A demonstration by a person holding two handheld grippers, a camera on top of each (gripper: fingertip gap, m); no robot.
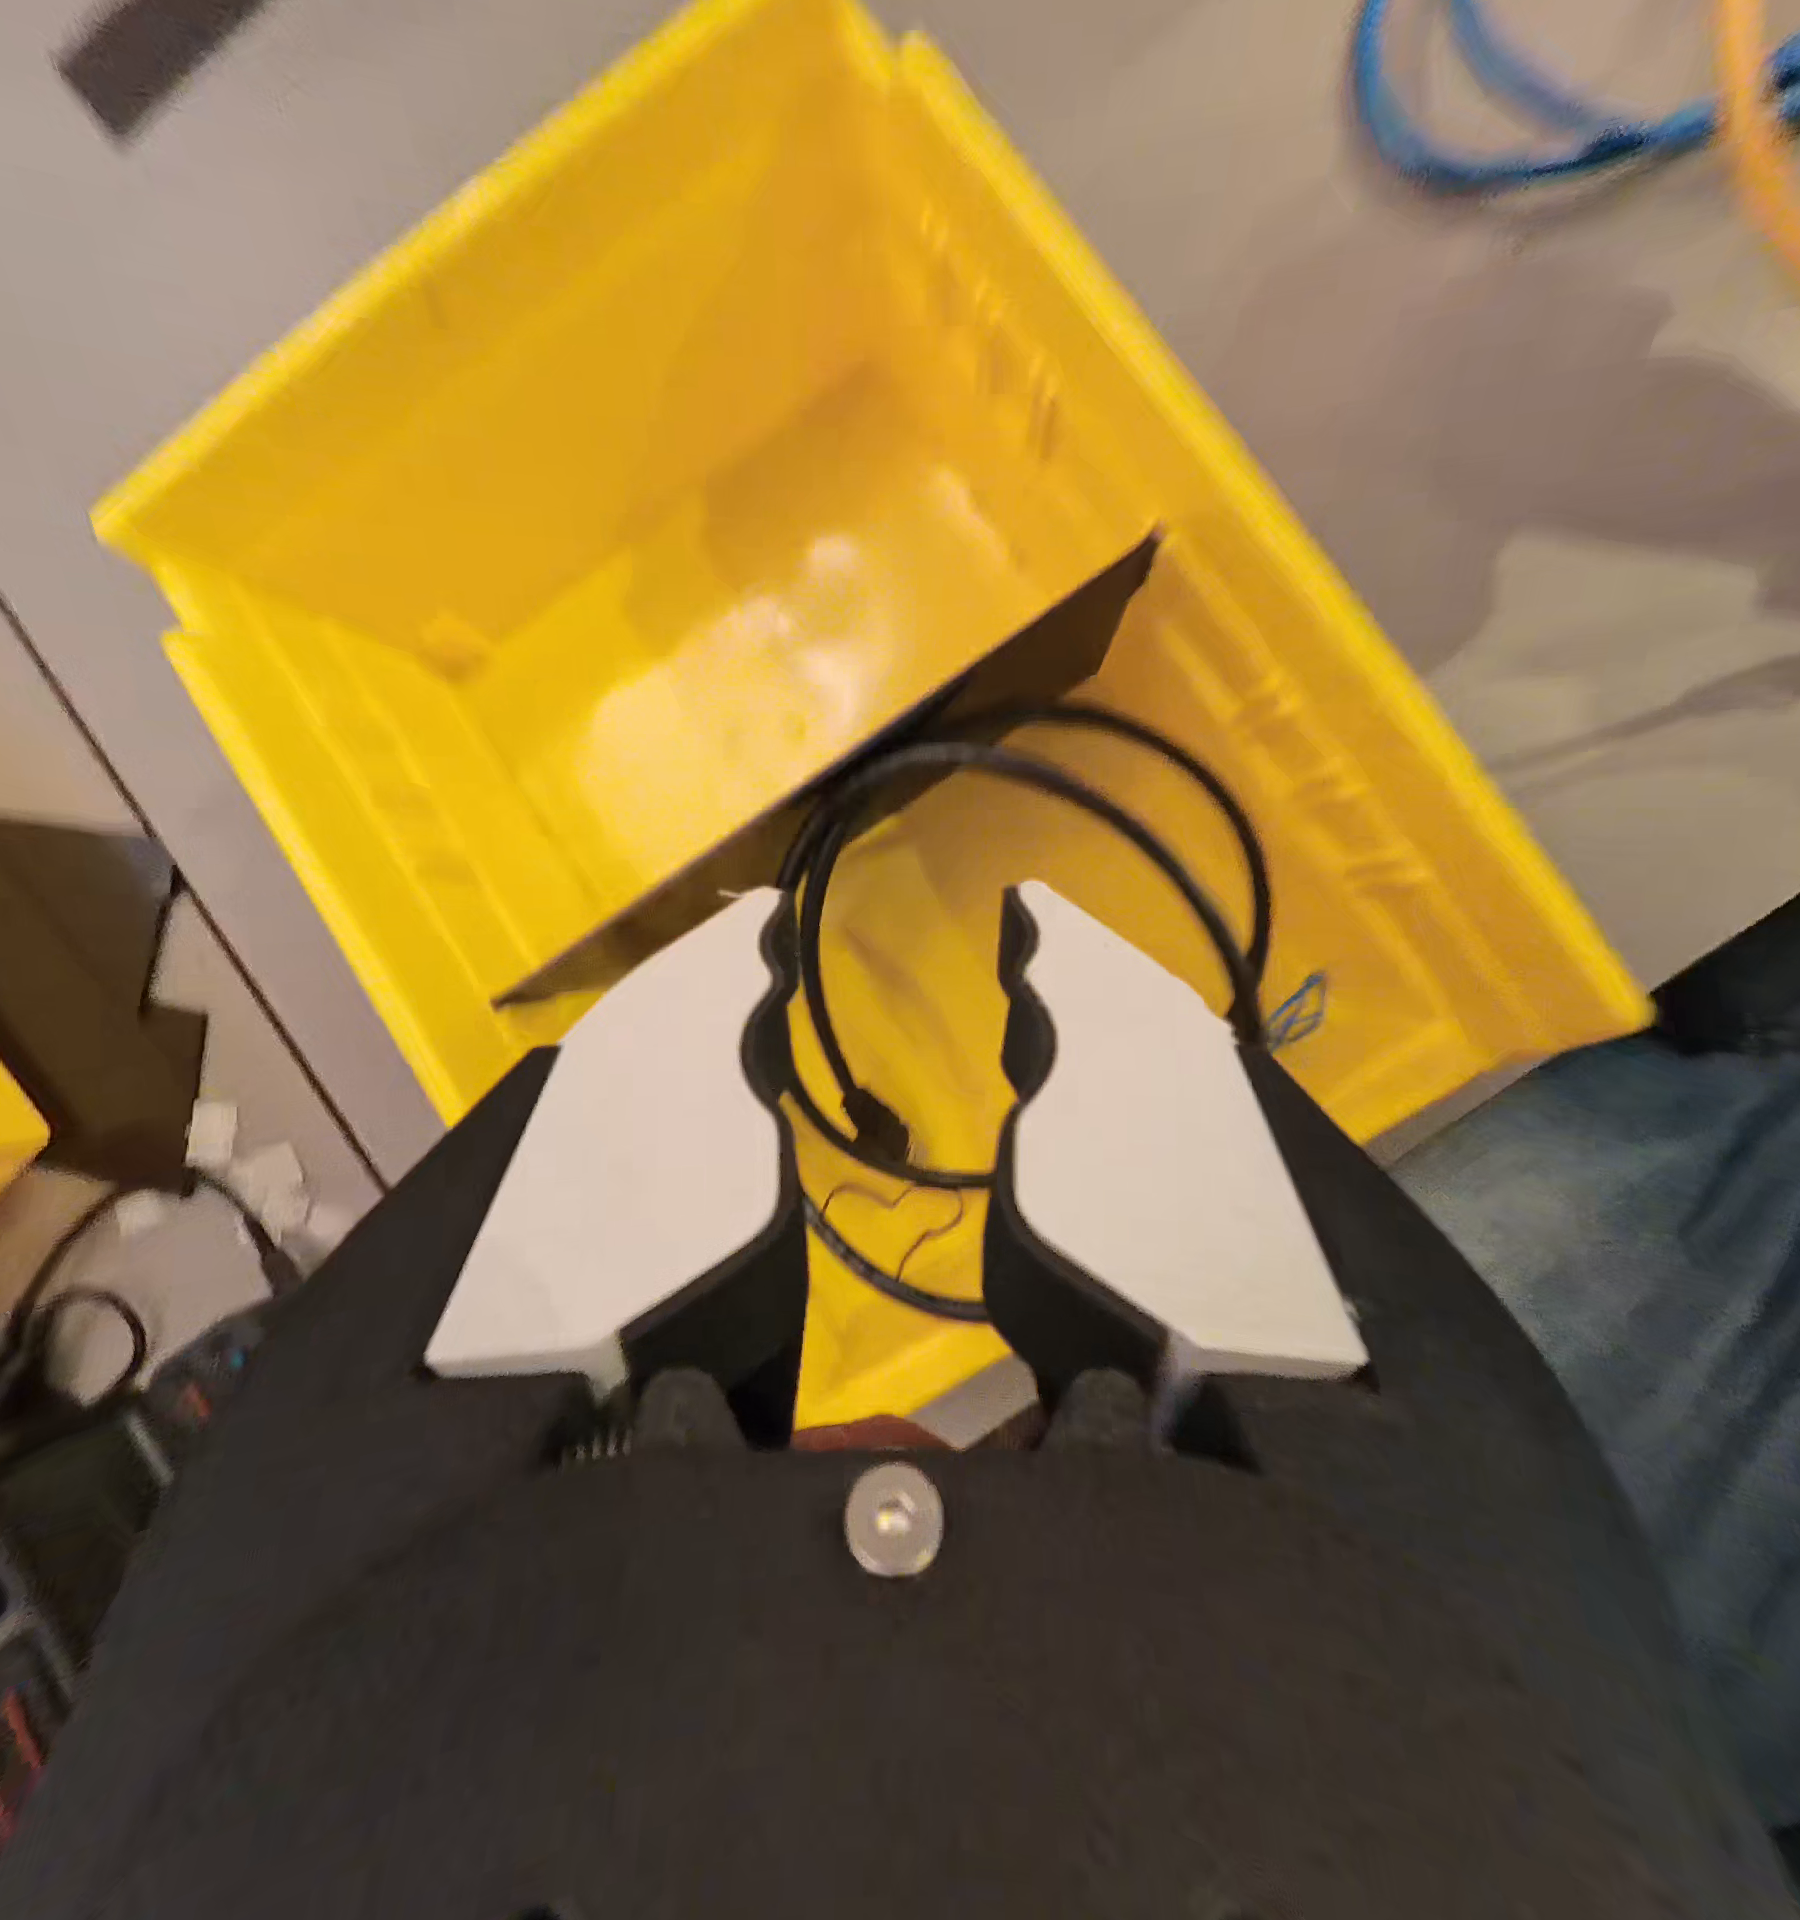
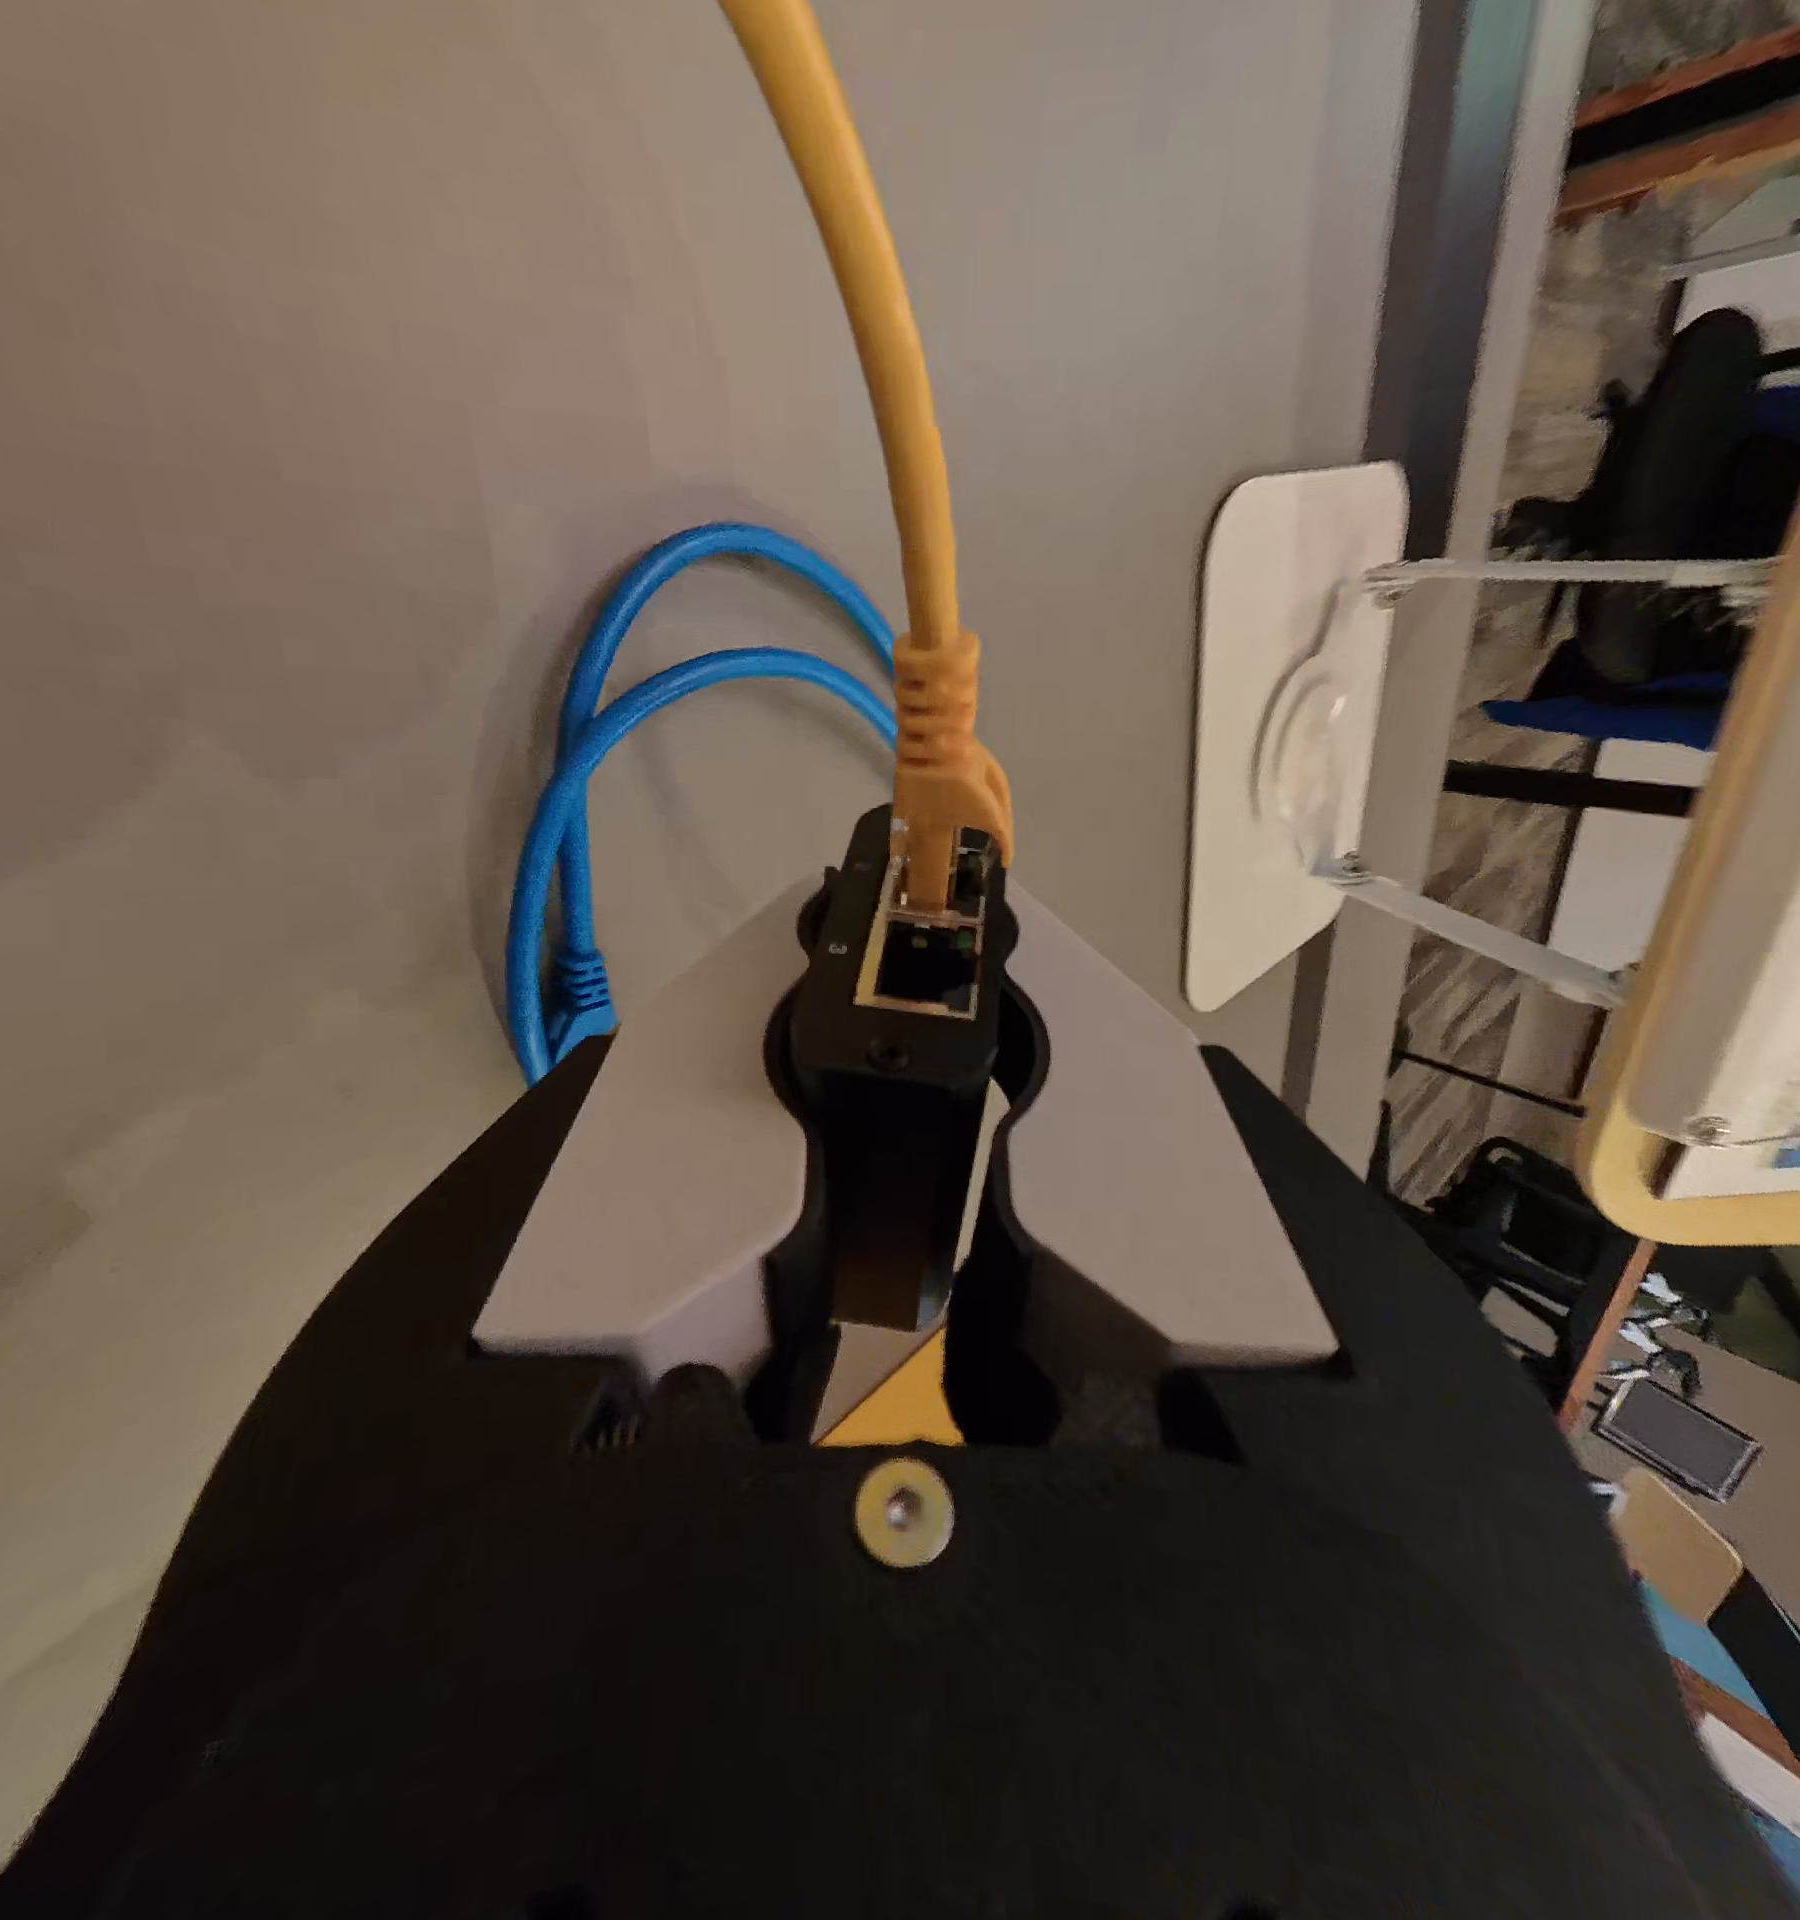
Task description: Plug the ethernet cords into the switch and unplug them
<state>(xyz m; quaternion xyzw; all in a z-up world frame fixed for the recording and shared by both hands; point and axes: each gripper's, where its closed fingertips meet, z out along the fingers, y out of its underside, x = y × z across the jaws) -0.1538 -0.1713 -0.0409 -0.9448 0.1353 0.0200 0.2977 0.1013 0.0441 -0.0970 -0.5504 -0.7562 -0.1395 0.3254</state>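
In the right wrist view my right gripper point(image 2: 917, 935) is shut on a small black switch point(image 2: 901, 1081), held with its ports facing away from me. An orange ethernet cord point(image 2: 917, 468) is plugged into a far port, and the port nearest me point(image 2: 922, 971) is empty. A blue ethernet cord point(image 2: 605, 727) lies coiled on the grey table behind. In the left wrist view my left gripper point(image 1: 896, 904) is open above a yellow bin point(image 1: 460, 395). A thin black cable point(image 1: 1135, 748) loops in the bin below the fingers. The blue cord point(image 1: 1498, 156) and the orange cord point(image 1: 1769, 208) show blurred at top right.
A dark flat panel point(image 1: 1031, 665) leans inside the bin. A dark box point(image 1: 44, 987) and cabled devices point(image 1: 65, 1455) sit at the left. A person's jeans-clad leg point(image 1: 1654, 1299) is at the right. A white pad with a clear stand point(image 2: 1291, 727) stands at the table's right edge.
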